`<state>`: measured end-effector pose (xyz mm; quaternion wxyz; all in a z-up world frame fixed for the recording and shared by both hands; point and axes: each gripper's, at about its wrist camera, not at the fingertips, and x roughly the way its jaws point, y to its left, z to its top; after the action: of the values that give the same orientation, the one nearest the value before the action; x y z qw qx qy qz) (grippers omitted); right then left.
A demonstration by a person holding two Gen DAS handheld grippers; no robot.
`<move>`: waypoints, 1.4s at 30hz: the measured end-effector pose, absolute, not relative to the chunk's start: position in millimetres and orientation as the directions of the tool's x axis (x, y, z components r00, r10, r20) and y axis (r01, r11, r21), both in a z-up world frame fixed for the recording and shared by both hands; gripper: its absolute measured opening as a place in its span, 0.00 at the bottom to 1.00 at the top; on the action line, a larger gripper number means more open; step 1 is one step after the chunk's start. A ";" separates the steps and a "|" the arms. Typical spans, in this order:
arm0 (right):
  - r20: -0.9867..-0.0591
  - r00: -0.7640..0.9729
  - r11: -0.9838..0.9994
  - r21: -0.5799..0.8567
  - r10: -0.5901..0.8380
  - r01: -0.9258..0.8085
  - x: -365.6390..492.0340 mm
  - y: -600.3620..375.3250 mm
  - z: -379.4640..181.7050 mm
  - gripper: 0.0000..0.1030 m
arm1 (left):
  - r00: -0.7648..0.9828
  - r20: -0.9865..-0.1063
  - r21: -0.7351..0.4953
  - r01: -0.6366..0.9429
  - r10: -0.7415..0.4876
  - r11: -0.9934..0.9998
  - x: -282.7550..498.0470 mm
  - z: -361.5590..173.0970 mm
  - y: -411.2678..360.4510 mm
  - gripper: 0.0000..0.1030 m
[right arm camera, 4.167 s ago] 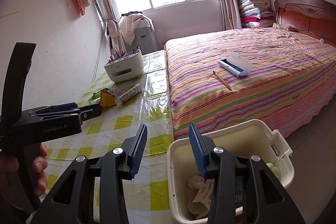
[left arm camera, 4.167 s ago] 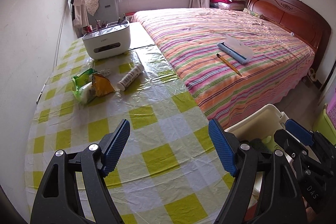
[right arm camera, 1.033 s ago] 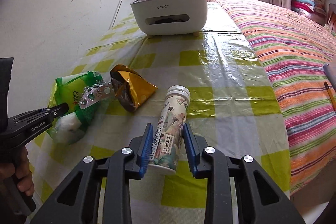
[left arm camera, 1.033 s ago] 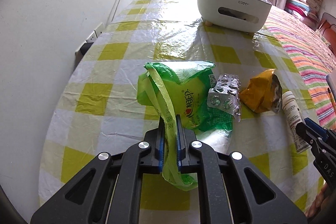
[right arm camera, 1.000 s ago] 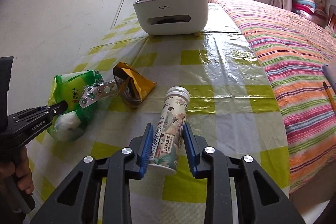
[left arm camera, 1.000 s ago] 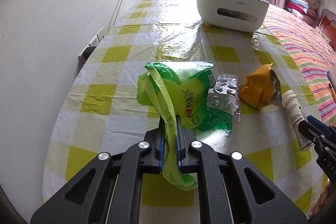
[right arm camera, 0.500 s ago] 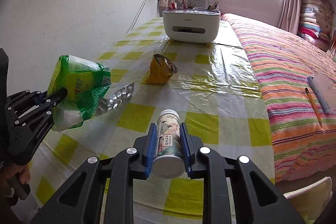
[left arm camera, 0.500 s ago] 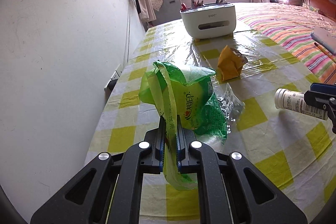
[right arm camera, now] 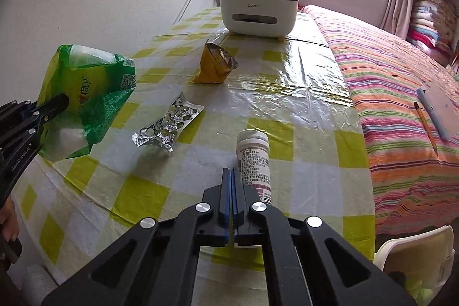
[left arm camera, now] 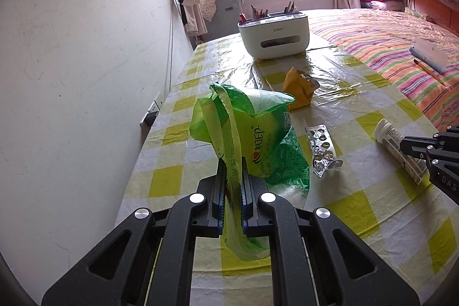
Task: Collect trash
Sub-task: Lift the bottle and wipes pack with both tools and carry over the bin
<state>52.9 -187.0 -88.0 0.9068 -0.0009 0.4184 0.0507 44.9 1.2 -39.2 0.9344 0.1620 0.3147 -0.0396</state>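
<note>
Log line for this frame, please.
left gripper: shut on green bag | right gripper: shut, empty | bottle: beside it, ungripped | blister pack: on table

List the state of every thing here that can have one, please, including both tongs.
left tongs: shut on the green bag.
green bag: pinched by its edge, mouth open.
right tongs: shut, pads together, holding nothing.
bottle: capped, lying beside the right tongs, not between them.
blister pack: crumpled, lying free.
yellow packet: torn open, untouched.
white bin: open.
</note>
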 end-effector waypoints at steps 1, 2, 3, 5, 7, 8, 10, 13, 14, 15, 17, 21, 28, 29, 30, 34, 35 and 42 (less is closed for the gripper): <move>-0.757 0.649 0.996 0.041 0.081 -0.076 55.3 -191.4 -88.9 0.02 | 0.798 -0.602 0.276 0.178 0.026 0.945 46.4 -39.3 0.5 0.07; -0.759 0.647 0.997 0.034 0.068 -0.065 58.9 -195.2 -90.4 0.03 | 0.796 -0.605 0.274 0.182 0.022 0.945 47.2 -39.6 0.2 0.07; -0.754 0.656 0.998 0.011 0.048 -0.060 61.3 -198.7 -91.3 0.09 | 0.794 -0.608 0.271 0.185 0.019 0.945 47.9 -39.8 0.1 0.07; -0.754 0.656 0.998 -0.053 -0.018 -0.032 68.9 -204.4 -93.8 0.63 | 0.793 -0.609 0.269 0.186 0.018 0.945 48.5 -40.3 0.6 0.07; -0.764 0.645 0.999 -0.048 -0.023 -0.022 73.5 -212.2 -99.0 0.80 | 0.791 -0.612 0.268 0.190 0.015 0.945 48.8 -41.2 0.6 0.07; -0.776 0.630 0.998 -0.048 -0.019 -0.029 75.7 -214.4 -103.3 0.81 | 0.789 -0.615 0.265 0.191 0.013 0.945 49.2 -41.9 1.3 0.07; -0.795 0.605 0.999 -0.049 -0.029 -0.016 78.6 -221.1 -111.9 0.80 | 0.781 -0.624 0.254 0.193 0.008 0.948 50.6 -43.4 3.2 0.07; -0.812 0.584 1.000 0.014 0.010 0.001 81.6 -234.7 -117.9 0.59 | 0.775 -0.632 0.245 0.191 0.006 0.951 53.1 -44.1 5.6 0.07; -0.809 0.588 1.000 0.011 0.007 0.004 81.8 -236.8 -116.6 0.53 | 0.777 -0.630 0.246 0.190 0.007 0.950 52.9 -43.8 5.5 0.07; -0.810 0.587 1.000 0.012 0.008 0.002 82.1 -237.3 -115.5 0.36 | 0.778 -0.629 0.246 0.191 0.006 0.950 52.5 -43.1 5.2 0.07; -0.816 0.579 1.000 0.012 0.011 -0.002 82.5 -238.5 -113.9 0.27 | 0.779 -0.627 0.239 0.195 -0.002 0.951 50.6 -40.2 5.0 0.07; -0.810 0.587 1.000 0.004 0.013 -0.018 75.8 -236.5 -114.0 0.27 | 0.787 -0.617 0.226 0.201 -0.020 0.953 44.6 -31.0 3.6 0.07; -0.778 0.626 0.999 0.046 0.052 -0.026 48.9 -234.2 -99.2 0.27 | 0.772 -0.627 0.158 0.258 -0.105 0.953 28.6 -11.9 -6.8 0.07; -0.772 0.633 0.998 0.053 0.059 -0.028 43.5 -233.9 -95.8 0.27 | 0.767 -0.630 0.142 0.268 -0.122 0.953 26.1 -9.2 -9.0 0.07; -0.765 0.641 0.998 0.060 0.066 -0.031 38.0 -233.4 -92.2 0.27 | 0.762 -0.632 0.128 0.280 -0.140 0.951 23.3 -6.5 -12.0 0.07; -0.739 0.668 0.996 0.073 0.085 -0.045 15.9 -230.2 -79.4 0.27 | 0.750 -0.632 0.092 0.324 -0.196 0.942 10.3 4.6 -27.8 0.07; -0.734 0.674 0.996 0.077 0.088 -0.047 10.2 -229.3 -76.7 0.27 | 0.747 -0.631 0.086 0.336 -0.210 0.938 6.8 7.1 -32.3 0.07; -0.687 0.719 0.992 0.122 0.106 -0.029 -27.8 -240.0 -58.6 0.27 | 0.740 -0.610 0.065 0.404 -0.284 0.913 -21.8 23.4 -66.6 0.07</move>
<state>-27.8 -240.0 -58.6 0.9256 0.0512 0.3732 0.0365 -21.8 -66.6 23.4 0.9276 0.0968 0.3094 -0.1854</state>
